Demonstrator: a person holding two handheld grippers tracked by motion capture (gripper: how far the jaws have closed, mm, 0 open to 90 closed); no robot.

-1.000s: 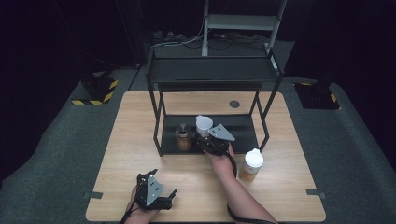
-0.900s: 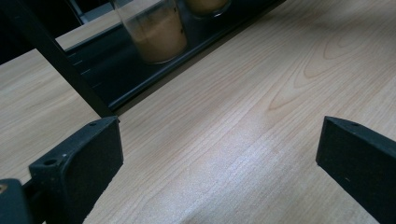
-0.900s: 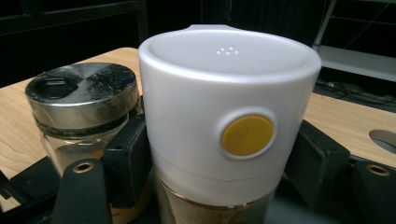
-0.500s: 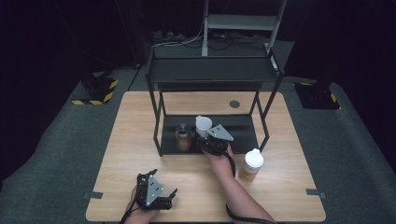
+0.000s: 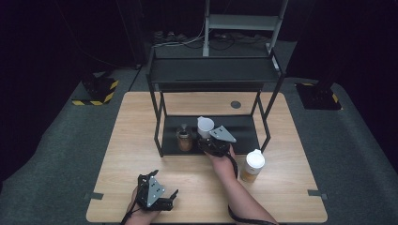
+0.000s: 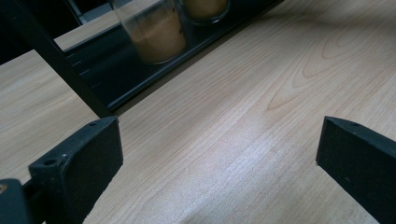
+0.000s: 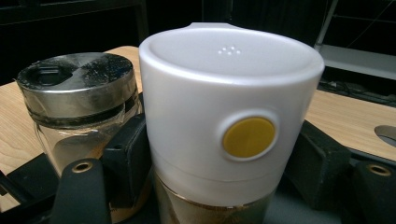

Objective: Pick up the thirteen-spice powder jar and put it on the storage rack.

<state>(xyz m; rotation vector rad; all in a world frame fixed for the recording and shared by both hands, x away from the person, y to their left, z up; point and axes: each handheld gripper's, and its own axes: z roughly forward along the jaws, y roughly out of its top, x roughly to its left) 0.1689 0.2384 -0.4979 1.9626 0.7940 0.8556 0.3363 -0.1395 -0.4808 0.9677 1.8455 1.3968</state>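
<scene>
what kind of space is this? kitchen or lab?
Most likely a lab or recording studio, not a kitchen. A lone wooden table stands on grey carpet against black surroundings, with hazard-striped stand bases and loose cables behind it. The black shelf rack and spice jars look like staged props.

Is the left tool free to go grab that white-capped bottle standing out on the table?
Probably yes. The left tool is open and empty, and bare table lies between it and the white-capped bottle. Only the person's right forearm crosses part of that path.
</scene>
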